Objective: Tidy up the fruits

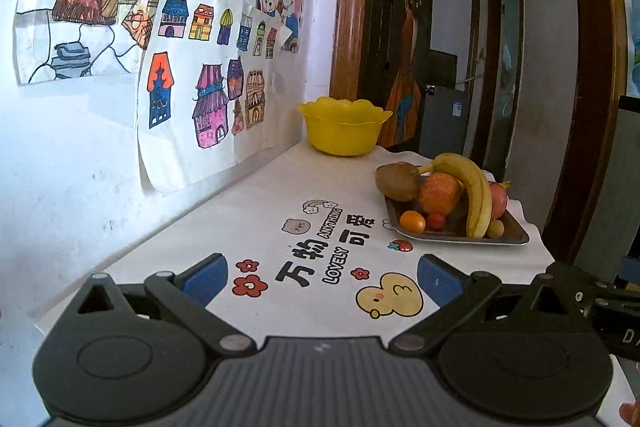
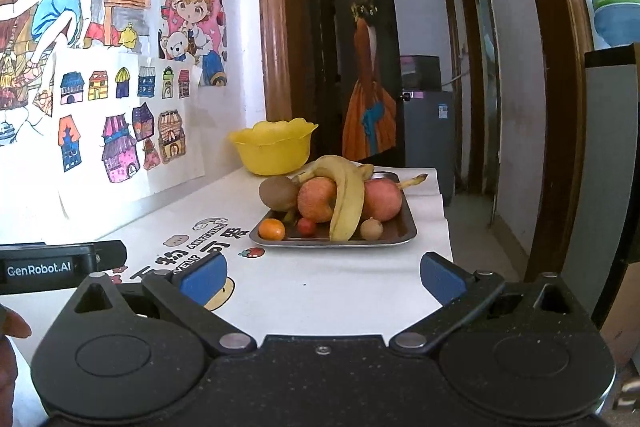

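A metal tray [image 2: 396, 237] holds a banana [image 2: 348, 203], a brown kiwi [image 2: 278, 193], two reddish apples [image 2: 316, 199], a small orange [image 2: 272, 229] and other small fruits. It shows in the left wrist view too, where the tray [image 1: 516, 237] sits to the right with the banana [image 1: 478, 195]. An empty yellow bowl [image 1: 342, 127] stands behind the tray by the wall; the right wrist view shows the bowl [image 2: 274, 147] too. My left gripper [image 1: 322, 277] is open and empty over the tablecloth. My right gripper [image 2: 322, 275] is open and empty, just short of the tray.
The table wears a white printed cloth [image 1: 280, 211]. A wall with children's drawings [image 1: 200, 75] runs along the left. A wooden door frame [image 2: 276, 27] and a doorway lie beyond. The table's right edge [image 2: 446, 227] drops to the floor.
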`<state>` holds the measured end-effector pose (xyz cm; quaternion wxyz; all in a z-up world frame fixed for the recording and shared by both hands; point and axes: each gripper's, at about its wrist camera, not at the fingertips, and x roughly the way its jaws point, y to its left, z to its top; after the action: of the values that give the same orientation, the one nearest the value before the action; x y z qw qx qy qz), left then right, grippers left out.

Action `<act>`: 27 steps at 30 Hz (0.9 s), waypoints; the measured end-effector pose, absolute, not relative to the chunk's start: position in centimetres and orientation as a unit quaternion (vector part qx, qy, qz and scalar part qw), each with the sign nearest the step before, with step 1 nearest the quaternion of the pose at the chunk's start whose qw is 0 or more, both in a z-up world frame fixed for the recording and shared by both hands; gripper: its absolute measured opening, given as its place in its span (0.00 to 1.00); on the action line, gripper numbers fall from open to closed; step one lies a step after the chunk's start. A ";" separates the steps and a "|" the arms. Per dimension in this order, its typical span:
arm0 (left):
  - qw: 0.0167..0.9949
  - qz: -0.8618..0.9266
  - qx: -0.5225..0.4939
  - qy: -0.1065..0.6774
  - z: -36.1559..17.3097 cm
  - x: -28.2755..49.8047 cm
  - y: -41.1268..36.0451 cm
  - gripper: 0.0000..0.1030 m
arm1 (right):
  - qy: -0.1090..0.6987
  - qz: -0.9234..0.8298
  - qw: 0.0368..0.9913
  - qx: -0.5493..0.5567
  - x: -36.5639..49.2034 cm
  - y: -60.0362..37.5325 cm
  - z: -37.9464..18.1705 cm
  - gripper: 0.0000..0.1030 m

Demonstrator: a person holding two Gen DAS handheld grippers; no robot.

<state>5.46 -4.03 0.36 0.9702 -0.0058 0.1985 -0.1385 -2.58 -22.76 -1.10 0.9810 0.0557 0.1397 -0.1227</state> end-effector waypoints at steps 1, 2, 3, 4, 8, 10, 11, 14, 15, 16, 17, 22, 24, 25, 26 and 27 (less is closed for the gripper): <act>0.970 -0.137 -0.005 0.198 0.3 5.5 -4.1 1.00 | 0.140 -0.123 0.981 0.058 -2.6 -22.8 -1.2 0.99; 0.971 -0.136 -0.006 0.198 0.3 5.5 -4.1 0.99 | 0.142 -0.123 0.980 0.058 -2.5 -22.9 -1.2 0.99; 0.971 -0.135 -0.008 0.198 0.3 5.5 -4.0 0.99 | 0.143 -0.123 0.980 0.058 -2.5 -22.9 -1.3 0.99; 0.971 -0.134 -0.008 0.199 0.2 5.5 -4.0 0.99 | 0.144 -0.124 0.980 0.059 -2.4 -22.9 -1.3 0.99; 0.970 -0.132 -0.008 0.203 0.0 5.6 -4.0 0.99 | 0.144 -0.124 0.980 0.060 -2.4 -23.0 -1.3 0.99; 0.970 -0.132 -0.008 0.204 -0.1 5.6 -4.1 0.99 | 0.143 -0.123 0.980 0.061 -2.4 -23.0 -1.3 0.99; 0.970 -0.132 -0.007 0.205 -0.1 5.6 -4.1 0.99 | 0.143 -0.123 0.980 0.061 -2.4 -23.0 -1.3 0.99; 0.970 -0.133 -0.006 0.205 -0.1 5.7 -4.2 0.99 | 0.145 -0.122 0.980 0.061 -2.5 -23.0 -1.3 0.99; 0.970 -0.134 -0.005 0.204 -0.1 5.7 -4.2 0.99 | 0.145 -0.121 0.980 0.061 -2.5 -23.0 -1.2 0.99; 0.970 -0.134 -0.005 0.204 -0.1 5.7 -4.2 0.99 | 0.145 -0.121 0.980 0.061 -2.5 -23.0 -1.2 0.99; 0.970 -0.134 -0.005 0.204 -0.1 5.7 -4.2 0.99 | 0.144 -0.122 0.980 0.061 -2.6 -23.0 -1.2 0.99; 0.970 -0.134 -0.006 0.204 -0.2 5.7 -4.3 0.99 | 0.145 -0.119 0.981 0.059 -2.5 -22.9 -1.2 0.99; 0.970 -0.134 -0.007 0.204 -0.2 5.7 -4.2 0.99 | 0.146 -0.118 0.980 0.059 -2.6 -22.9 -1.2 0.99; 0.970 -0.134 -0.007 0.204 -0.2 5.6 -4.2 0.99 | 0.146 -0.119 0.980 0.058 -2.6 -22.9 -1.2 0.99; 0.970 -0.134 -0.007 0.204 -0.2 5.6 -4.2 0.99 | 0.146 -0.120 0.980 0.056 -2.6 -22.8 -1.2 0.99; 0.970 -0.133 -0.007 0.204 -0.1 5.6 -4.2 0.99 | 0.145 -0.119 0.981 0.055 -2.6 -22.7 -1.1 0.99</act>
<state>5.62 -4.17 -0.15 0.9699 -0.0072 0.2037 -0.1335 -2.59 -22.68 -1.11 0.9807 0.0548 0.1451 -0.1193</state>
